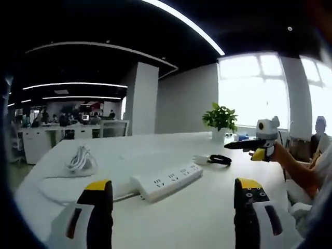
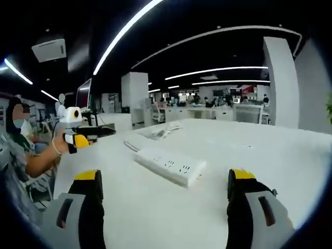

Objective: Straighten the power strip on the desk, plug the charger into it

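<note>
Jaws of our left gripper (image 1: pixel 174 199) stood wide, empty, above the desk (image 1: pixel 207 218); the power strip (image 1: pixel 167 181) lay just ahead, the charger (image 1: pixel 201 159) beyond it. In the right gripper view, our right gripper (image 2: pixel 166 194) gaped wide too, the power strip (image 2: pixel 170 165) lying ahead between its jaws.

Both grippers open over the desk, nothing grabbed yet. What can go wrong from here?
1. The power strip lies askew near the middle of the white desk; a one-sided push may spin it rather than straighten it.
2. Its cord runs to a coiled bundle; dragging the strip could snag or pull that.
3. The charger with its black cable sits beyond the strip; the left gripper must reach past the strip and might knock it.
</note>
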Action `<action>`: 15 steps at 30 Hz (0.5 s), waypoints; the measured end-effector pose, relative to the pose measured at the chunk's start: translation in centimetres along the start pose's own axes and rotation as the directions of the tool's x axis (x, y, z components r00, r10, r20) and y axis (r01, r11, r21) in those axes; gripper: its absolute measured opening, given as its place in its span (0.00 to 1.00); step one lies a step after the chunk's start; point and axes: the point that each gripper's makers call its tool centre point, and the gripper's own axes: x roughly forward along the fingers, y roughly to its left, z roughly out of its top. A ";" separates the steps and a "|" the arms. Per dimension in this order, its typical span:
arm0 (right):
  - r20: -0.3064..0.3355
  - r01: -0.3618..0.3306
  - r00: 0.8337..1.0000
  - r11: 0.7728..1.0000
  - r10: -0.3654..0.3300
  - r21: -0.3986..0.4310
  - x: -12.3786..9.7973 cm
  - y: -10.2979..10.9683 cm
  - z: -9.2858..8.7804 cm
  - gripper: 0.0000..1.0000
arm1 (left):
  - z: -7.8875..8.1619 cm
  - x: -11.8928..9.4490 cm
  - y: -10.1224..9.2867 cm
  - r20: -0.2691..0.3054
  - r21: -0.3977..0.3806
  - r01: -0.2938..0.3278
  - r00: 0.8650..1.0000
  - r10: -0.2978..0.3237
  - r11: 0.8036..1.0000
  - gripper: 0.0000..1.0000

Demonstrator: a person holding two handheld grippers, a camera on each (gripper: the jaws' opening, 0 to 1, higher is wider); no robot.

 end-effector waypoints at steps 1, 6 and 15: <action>0.004 -0.002 1.000 1.000 0.002 0.000 -0.3 -0.1 -0.1 1.00 | -0.3 -0.2 0.0 -0.007 0.000 0.002 1.000 -0.002 1.000 0.99; 0.028 0.006 1.000 1.000 -0.007 0.016 -1.8 -0.2 0.0 1.00 | -1.0 -1.3 -0.3 0.002 -0.029 0.017 1.000 -0.017 0.999 0.98; 0.034 0.046 0.998 0.998 -0.048 0.047 -3.8 -1.1 -1.6 1.00 | -2.3 -3.1 -0.4 -0.028 -0.031 -0.036 0.999 0.035 0.999 0.95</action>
